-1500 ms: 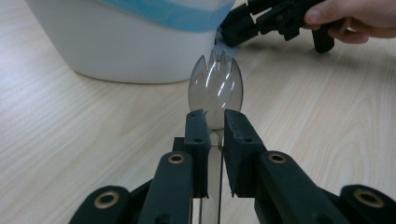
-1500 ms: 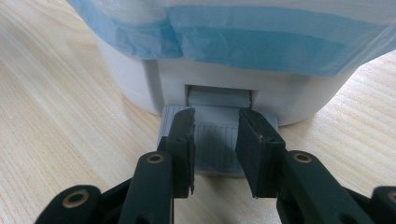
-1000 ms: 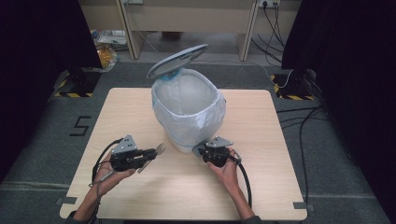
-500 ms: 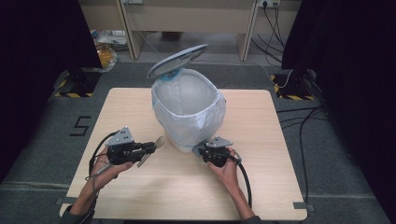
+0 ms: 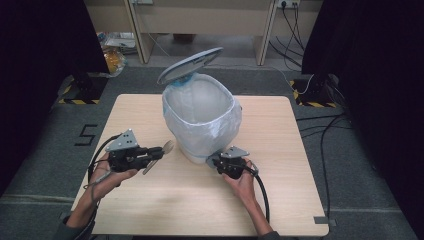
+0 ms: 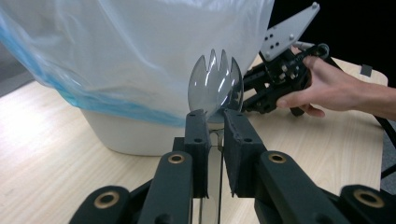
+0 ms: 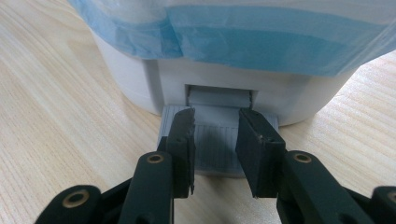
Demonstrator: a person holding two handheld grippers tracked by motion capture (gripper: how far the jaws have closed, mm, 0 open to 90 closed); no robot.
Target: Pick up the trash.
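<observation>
On the pale wooden table (image 5: 150,210) the white pedal bin (image 5: 202,112), lined with thin crinkled plastic, is standing with its lid up. The right gripper (image 5: 216,161) is pressing its ribbed grey pedal (image 7: 219,140), jaws closed, apparently empty. The left gripper (image 5: 160,151) is clamping a glossy translucent spork (image 6: 215,84) beside the bin; next it needs lifting over the rim.

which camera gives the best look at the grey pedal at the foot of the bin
The right gripper view: the pedal lies close and sharp under the right gripper, whose jaws rest on it below the bin. In the high view the pedal is hidden behind the right gripper. In the left gripper view the base shows, but no pedal can be made out.
</observation>
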